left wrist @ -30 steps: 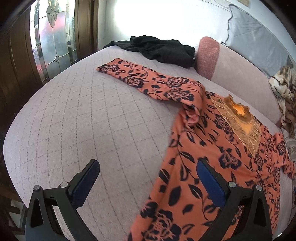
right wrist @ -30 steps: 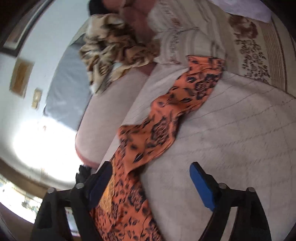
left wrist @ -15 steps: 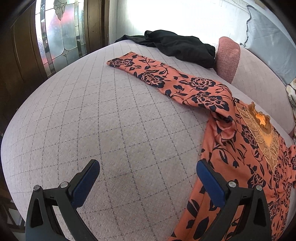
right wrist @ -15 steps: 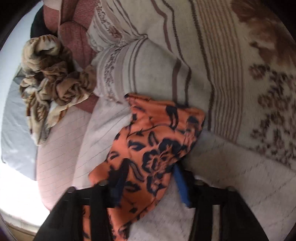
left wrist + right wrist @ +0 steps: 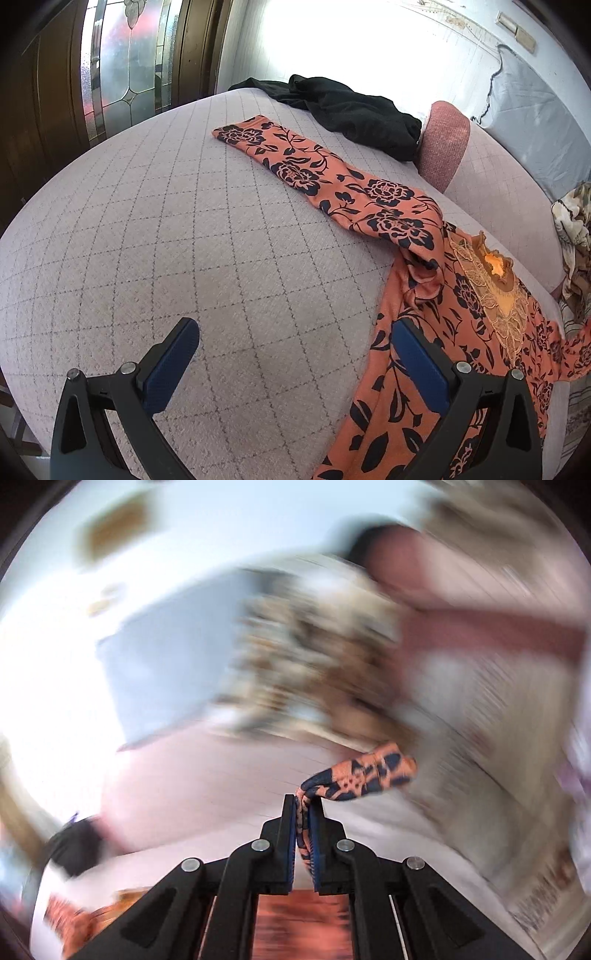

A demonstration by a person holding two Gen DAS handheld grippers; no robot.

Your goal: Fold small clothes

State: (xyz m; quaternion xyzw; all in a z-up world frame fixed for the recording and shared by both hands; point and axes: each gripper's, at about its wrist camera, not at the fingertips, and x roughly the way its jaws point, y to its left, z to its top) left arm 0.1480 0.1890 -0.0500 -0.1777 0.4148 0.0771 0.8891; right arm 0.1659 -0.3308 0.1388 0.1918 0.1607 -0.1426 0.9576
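Observation:
An orange top with a dark floral print (image 5: 436, 295) lies spread on the pale quilted bed (image 5: 184, 240). One sleeve (image 5: 295, 162) stretches flat to the far left. My left gripper (image 5: 295, 350) is open and empty, low over the bed beside the top's left edge. My right gripper (image 5: 303, 805) is shut on the other sleeve (image 5: 362, 775), whose cuff sticks out past the pads, lifted off the bed. The right wrist view is heavily blurred.
A black garment (image 5: 351, 107) lies at the bed's far edge. A pink pillow (image 5: 443, 140) and a grey cover (image 5: 535, 122) are at the back right. A brown patterned cloth (image 5: 576, 229) sits at the right. A glass door (image 5: 125, 55) stands at the left.
My right gripper has closed on the sleeve end and lifted it, swinging fast. My left gripper shifted slightly back toward the top's edge and stayed open.

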